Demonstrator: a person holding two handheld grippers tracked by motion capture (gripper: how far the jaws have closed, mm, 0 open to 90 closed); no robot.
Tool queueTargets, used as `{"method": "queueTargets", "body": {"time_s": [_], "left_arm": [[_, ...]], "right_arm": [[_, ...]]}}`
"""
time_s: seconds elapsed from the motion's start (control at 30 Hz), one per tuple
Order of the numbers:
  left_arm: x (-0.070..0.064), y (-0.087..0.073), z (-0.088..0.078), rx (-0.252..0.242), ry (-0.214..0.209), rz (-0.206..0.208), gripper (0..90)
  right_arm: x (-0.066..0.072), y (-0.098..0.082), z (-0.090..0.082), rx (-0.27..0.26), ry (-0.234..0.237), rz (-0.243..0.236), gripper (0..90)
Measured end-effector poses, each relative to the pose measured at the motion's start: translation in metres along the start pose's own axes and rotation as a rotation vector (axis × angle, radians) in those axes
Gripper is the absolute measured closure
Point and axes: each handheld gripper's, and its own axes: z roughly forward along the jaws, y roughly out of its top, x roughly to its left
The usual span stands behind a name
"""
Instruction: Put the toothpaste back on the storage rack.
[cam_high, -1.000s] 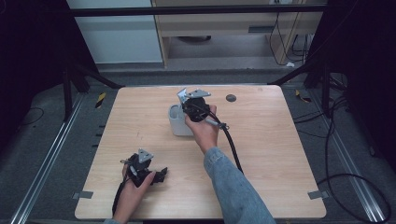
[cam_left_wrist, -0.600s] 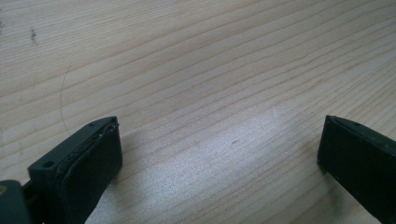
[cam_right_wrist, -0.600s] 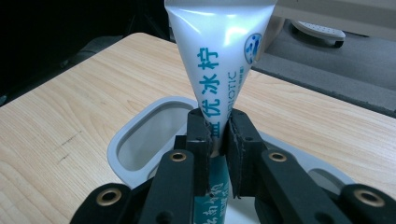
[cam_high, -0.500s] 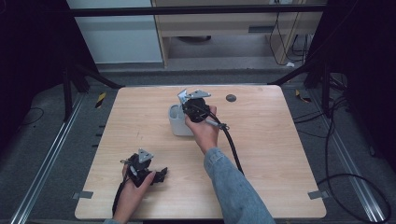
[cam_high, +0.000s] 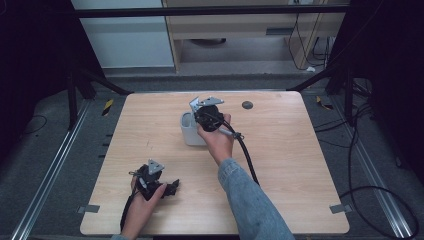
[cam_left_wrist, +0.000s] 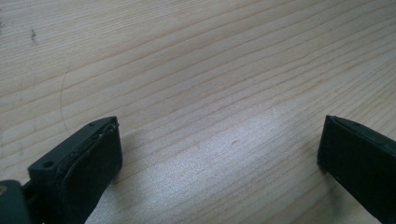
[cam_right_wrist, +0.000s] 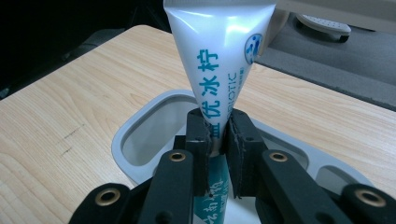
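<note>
A white toothpaste tube (cam_right_wrist: 219, 60) with blue print stands upright, its flat crimped end up. My right gripper (cam_right_wrist: 218, 140) is shut on its lower part, directly over a grey holder (cam_right_wrist: 140, 126) with open compartments. In the high view the right gripper (cam_high: 207, 112) sits over that grey holder (cam_high: 190, 132) at the table's middle back. My left gripper (cam_high: 172, 187) rests near the front left of the table, held in a hand. Its jaws stand wide open over bare wood, one pad (cam_left_wrist: 88, 163) at the left and the other at the right, nothing between them.
A small dark round disc (cam_high: 247, 105) lies on the wooden table (cam_high: 300, 165) behind and right of the holder. The right gripper's black cable (cam_high: 247, 157) trails back along the forearm. Beyond the table's far edge are metal frame legs and loose floor cables.
</note>
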Motion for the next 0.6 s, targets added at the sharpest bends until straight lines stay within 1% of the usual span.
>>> {"method": "queueTargets", "body": {"time_s": [0.1, 0.13, 0.27, 0.43, 0.6], "left_arm": [[0.000, 0.000, 0.000, -0.002, 0.001, -0.002, 0.0], [0.000, 0.000, 0.000, -0.001, 0.000, -0.001, 0.0], [0.000, 0.000, 0.000, 0.001, -0.001, 0.001, 0.0], [0.000, 0.000, 0.000, -0.001, 0.000, -0.001, 0.0], [0.000, 0.000, 0.000, -0.001, 0.000, 0.001, 0.0]], "right_arm": [[0.000, 0.002, 0.001, 0.008, -0.002, 0.007, 79.5], [0.000, 0.003, 0.003, 0.013, 0.006, 0.016, 79.2], [0.000, 0.006, 0.006, 0.022, 0.006, 0.003, 79.2], [0.001, 0.008, 0.010, 0.031, 0.008, 0.009, 79.0], [-0.001, 0.009, 0.011, 0.035, 0.013, 0.025, 78.9]]}}
